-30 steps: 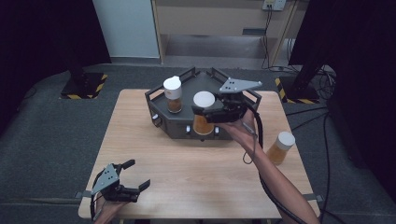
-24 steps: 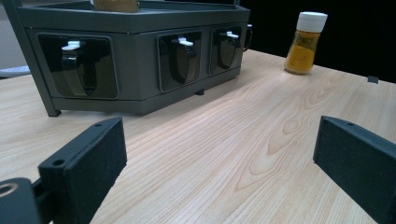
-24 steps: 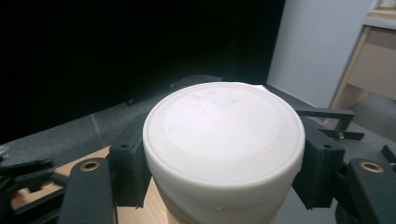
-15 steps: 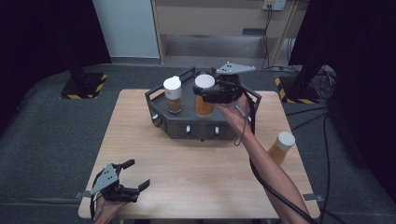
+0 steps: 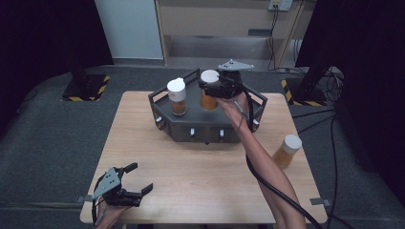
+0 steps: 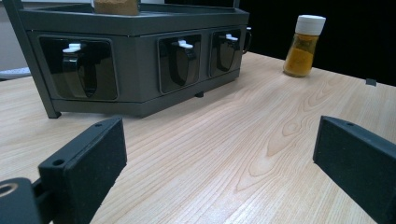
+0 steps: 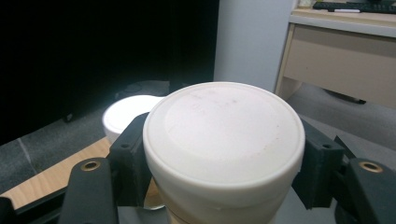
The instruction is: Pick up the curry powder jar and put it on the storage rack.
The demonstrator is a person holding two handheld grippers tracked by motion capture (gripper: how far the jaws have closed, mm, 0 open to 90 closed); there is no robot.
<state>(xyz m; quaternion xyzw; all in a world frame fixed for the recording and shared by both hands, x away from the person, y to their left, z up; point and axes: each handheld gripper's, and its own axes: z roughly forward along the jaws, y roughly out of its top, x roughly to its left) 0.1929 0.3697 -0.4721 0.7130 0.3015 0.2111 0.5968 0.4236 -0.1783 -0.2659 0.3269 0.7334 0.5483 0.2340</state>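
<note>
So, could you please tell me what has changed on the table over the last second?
The right gripper, shut on the spice jar, has carried it from the rack's front edge toward the back, beside the jar already standing there. The left gripper, that rack jar and the jar on the table stayed put.

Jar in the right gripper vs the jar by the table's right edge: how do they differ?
The jar in the right gripper is clamped at its white cap, at the back of the dark rack beside another jar. The jar by the table's right edge stands alone on the wood, nothing touching it. The held one looks upright; the free one appears to lean in the high view. Both have white caps and orange-brown contents.
</note>
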